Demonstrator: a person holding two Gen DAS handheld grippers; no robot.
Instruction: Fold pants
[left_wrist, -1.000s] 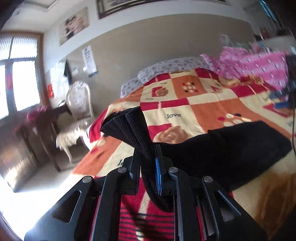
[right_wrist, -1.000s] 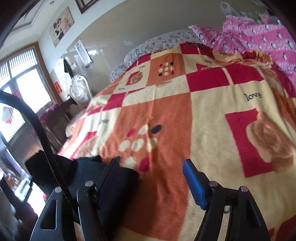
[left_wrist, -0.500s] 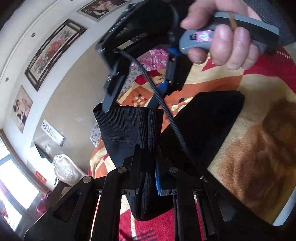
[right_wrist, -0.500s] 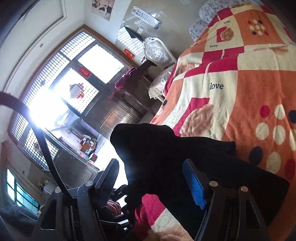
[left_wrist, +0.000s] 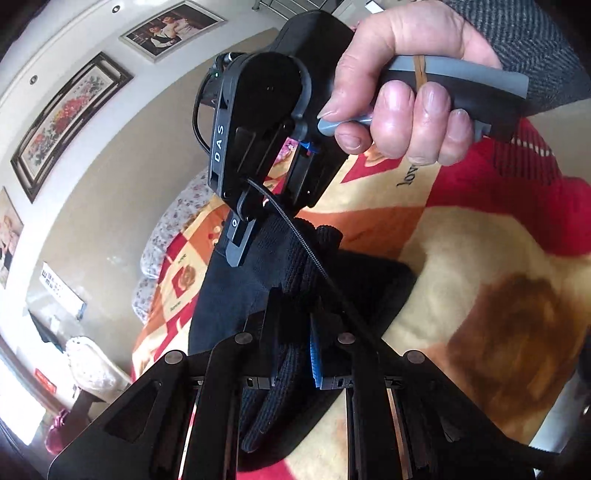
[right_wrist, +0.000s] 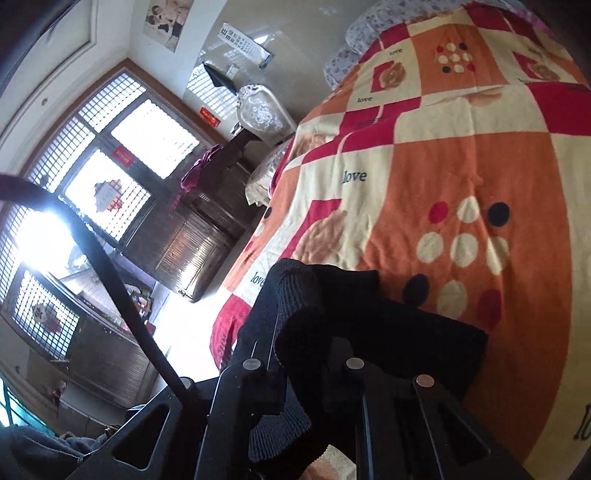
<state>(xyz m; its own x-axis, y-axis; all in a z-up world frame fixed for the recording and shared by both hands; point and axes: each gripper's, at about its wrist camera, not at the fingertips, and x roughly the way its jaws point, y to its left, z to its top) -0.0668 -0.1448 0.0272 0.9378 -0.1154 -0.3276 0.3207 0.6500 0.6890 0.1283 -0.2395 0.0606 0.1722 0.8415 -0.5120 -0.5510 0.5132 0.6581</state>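
With your left tongs (left_wrist: 291, 354) clamped on the ribbed waistband of the pants (left_wrist: 236, 295) and your right tongs (right_wrist: 306, 365) closing on it, lift evenly near the bed's (right_wrist: 461, 147) near edge.

Pretty clearly a bedroom in someone's home. There's a bed (right_wrist: 461, 155) covered by a fleece blanket (right_wrist: 436, 229) in orange, red and cream squares with roses, dots and "love" printed on it, plus floral pillows (right_wrist: 354, 44) up against the wall. Framed family photos (left_wrist: 173, 31) and a flower picture (left_wrist: 70, 122) hang overhead, with a lace-draped chair (right_wrist: 262, 110), dark wooden cabinets (right_wrist: 192, 247) and a big latticed window (right_wrist: 110, 155).
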